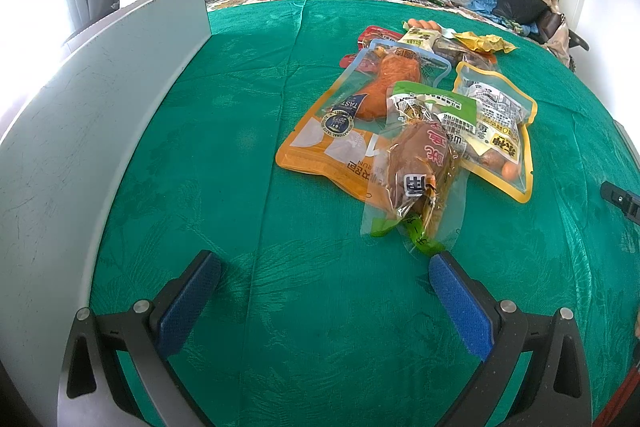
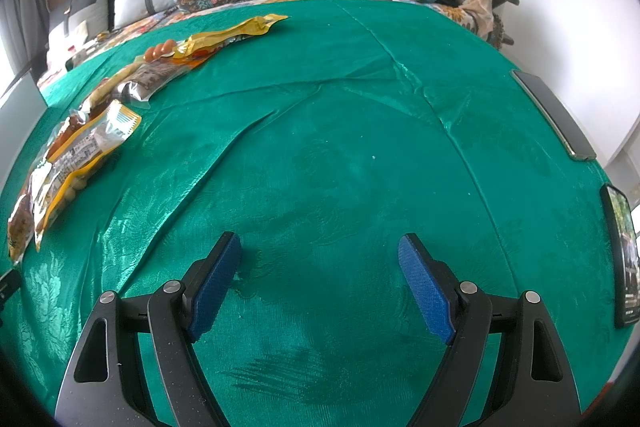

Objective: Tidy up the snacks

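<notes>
Left wrist view: your left tool (image 1: 324,261) is spread wide with nothing between its blue pads (image 1: 460,311), hovering low over the green cloth (image 1: 224,155) that covers the counter. The snack pile (image 1: 420,115) lies ahead and to the right of the tool, well inside the cloth area. Its nearest item, a clear packet with a brown snack (image 1: 420,179), overlaps a large orange pouch (image 1: 332,147); the packet's near end sits just beside the tip of the right-hand pad. A yellow-edged packet (image 1: 500,131) rests against the pile's right side, and smaller wrappers lie behind. A pale grey panel (image 1: 100,99) stands upright along the cloth's left edge. In the right wrist view, your right tool (image 2: 320,247) is likewise spread wide and holds nothing, above bare cloth. The same pile (image 2: 80,143) runs along the far left, well apart from this tool. Two dark phones (image 2: 552,115) lie at the cloth's right edge.
</notes>
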